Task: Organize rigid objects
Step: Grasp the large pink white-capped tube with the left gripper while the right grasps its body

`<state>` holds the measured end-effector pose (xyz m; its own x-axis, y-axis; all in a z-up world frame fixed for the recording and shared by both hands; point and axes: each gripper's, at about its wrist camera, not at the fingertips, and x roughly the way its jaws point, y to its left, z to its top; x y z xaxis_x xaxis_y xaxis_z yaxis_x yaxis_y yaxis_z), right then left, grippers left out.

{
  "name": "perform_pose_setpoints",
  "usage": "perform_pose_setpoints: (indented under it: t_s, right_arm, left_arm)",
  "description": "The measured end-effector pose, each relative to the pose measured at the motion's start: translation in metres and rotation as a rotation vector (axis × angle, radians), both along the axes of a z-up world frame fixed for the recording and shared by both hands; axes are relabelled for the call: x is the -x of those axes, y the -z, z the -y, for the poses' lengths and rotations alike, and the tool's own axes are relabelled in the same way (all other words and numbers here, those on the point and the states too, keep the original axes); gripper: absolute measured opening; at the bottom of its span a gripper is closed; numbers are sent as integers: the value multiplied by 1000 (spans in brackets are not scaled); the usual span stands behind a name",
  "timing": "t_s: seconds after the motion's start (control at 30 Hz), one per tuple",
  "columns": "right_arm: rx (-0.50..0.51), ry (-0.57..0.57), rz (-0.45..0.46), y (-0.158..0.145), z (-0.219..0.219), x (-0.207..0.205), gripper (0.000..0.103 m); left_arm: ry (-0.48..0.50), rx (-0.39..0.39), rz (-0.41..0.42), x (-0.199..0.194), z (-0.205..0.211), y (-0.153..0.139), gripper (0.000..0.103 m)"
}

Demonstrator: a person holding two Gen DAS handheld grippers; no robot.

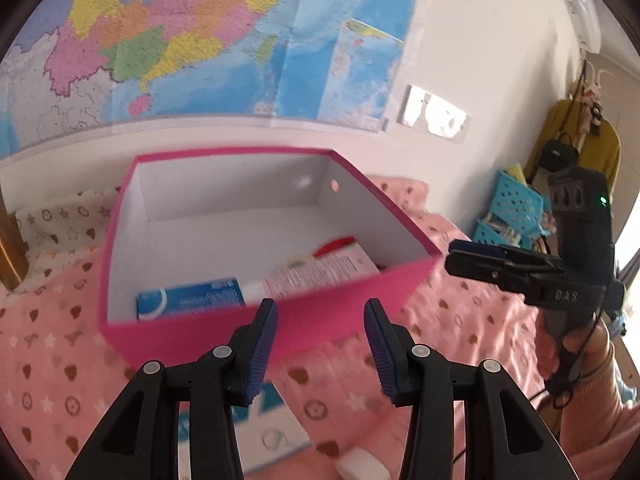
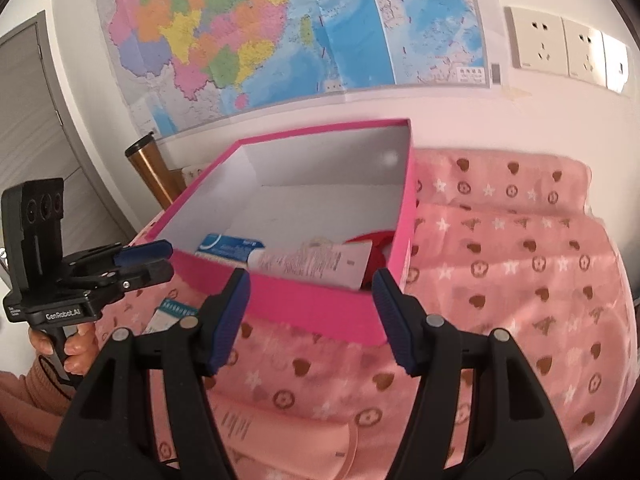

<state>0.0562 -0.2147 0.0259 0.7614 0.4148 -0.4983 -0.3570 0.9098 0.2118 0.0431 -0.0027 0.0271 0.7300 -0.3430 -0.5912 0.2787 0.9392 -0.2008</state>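
Observation:
A pink box (image 1: 332, 316) (image 2: 320, 308) with a white inside stands on the pink blanket. In it lie a blue-and-white carton (image 1: 192, 300) (image 2: 232, 248), a white tube (image 1: 316, 276) (image 2: 312, 264) and a red item (image 1: 336, 245) (image 2: 380, 244). My left gripper (image 1: 320, 312) (image 2: 154, 262) hovers before the box's near wall, open, nothing between its pads. My right gripper (image 2: 311, 280) (image 1: 460, 256) is at the box's right corner, open and empty. Under the left gripper lie a blue-and-white pack (image 1: 260, 412) (image 2: 172, 312) and a small white block (image 1: 362, 466).
The blanket (image 2: 520, 280) covers the whole surface. A flat pink packet (image 2: 288, 436) lies near the right gripper. A gold flask (image 2: 150, 172) stands left of the box by the wall. Blue baskets (image 1: 514, 208) sit at the far right. A map (image 2: 280, 32) and sockets (image 2: 560, 48) are on the wall.

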Motion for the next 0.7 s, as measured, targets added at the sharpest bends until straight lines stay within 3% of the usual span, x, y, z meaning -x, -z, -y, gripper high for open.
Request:
perform_pose_setpoints:
  t_s: [0.37,0.7]
  right_arm:
    - [-49,13,-171,62,13,25,65]
    - [-76,37,-234,88,22,44,65]
  left_arm:
    - [55,-23,-106,37,19,40,46]
    - [41,-2,-188,58,18,65,46]
